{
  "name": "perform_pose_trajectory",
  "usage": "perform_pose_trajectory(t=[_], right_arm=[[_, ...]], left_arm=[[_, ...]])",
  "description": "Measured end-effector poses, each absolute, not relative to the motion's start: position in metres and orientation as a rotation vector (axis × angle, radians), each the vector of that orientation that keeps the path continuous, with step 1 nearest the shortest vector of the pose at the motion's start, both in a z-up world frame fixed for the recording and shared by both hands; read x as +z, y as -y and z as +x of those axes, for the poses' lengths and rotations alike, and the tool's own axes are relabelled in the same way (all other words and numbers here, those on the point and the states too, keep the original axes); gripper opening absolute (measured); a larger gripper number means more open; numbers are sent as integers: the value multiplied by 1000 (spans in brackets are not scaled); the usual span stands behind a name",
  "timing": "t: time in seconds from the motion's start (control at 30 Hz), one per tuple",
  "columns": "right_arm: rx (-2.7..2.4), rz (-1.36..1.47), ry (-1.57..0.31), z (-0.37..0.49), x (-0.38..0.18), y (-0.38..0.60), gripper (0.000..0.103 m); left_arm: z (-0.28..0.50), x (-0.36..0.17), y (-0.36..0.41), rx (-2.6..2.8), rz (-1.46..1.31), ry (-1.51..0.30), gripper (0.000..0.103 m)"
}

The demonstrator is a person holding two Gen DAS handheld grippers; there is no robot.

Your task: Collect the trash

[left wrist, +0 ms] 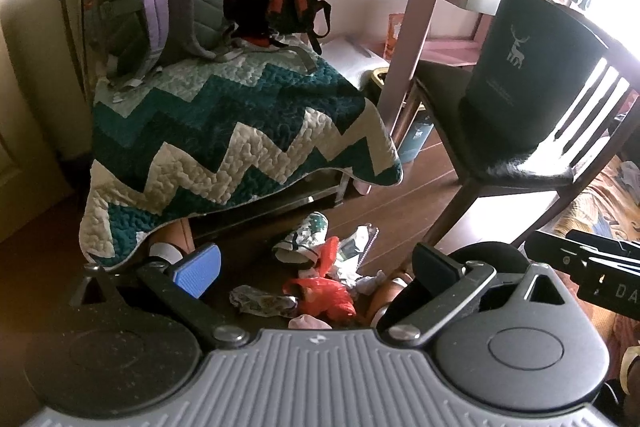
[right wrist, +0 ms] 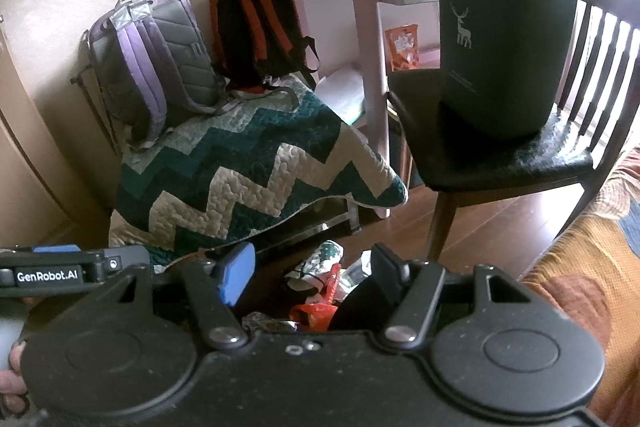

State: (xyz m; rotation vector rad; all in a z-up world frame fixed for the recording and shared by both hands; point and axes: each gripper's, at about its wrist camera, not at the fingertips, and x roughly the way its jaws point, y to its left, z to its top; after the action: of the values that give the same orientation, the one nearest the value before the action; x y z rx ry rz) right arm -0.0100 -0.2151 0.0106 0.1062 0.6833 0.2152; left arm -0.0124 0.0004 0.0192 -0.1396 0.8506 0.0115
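the left gripper (left wrist: 316, 269) hangs agape over a trash pile (left wrist: 316, 283) on the floor (left wrist: 420, 187), beside a dark chair (left wrist: 516, 147).

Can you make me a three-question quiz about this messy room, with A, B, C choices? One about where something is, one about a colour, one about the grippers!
1. Where is the dark paper bag with the deer?
A. on the chair seat
B. on the floor
C. on the quilt

2. What colour is the crumpled plastic bag in the trash pile?
A. blue
B. red
C. yellow

3. What is the left gripper doing?
A. squeezing a cup
C. open, empty
B. gripping the quilt

Answers: 1 A, it stands on the seat. 2 B, bright red plastic. 3 C, its fingers are spread with nothing between.
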Motion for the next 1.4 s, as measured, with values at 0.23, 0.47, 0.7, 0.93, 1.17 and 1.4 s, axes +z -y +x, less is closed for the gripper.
perform_pose_trajectory(t=[0.23, 0.47, 0.7, 0.93, 1.17, 1.4], right_arm=[[221, 96, -683, -10, 11, 214, 64], [227, 98, -687, -10, 11, 212, 64], [231, 108, -701, -9, 10, 213, 64], [243, 116, -712, -8, 8, 212, 64], [238, 105, -730, -6, 9, 211, 64], [244, 99, -746, -2, 9, 208, 64]], left_arm=[[-11, 18, 1, 14, -140, -852, 103], [-13, 16, -2, 10, -156, -855, 103], [-14, 14, -1, 11, -157, -858, 103], [-15, 11, -1, 12, -158, -861, 103], [-16, 9, -1, 14, -160, -864, 103], [-15, 9, -1, 13, -160, -865, 103]])
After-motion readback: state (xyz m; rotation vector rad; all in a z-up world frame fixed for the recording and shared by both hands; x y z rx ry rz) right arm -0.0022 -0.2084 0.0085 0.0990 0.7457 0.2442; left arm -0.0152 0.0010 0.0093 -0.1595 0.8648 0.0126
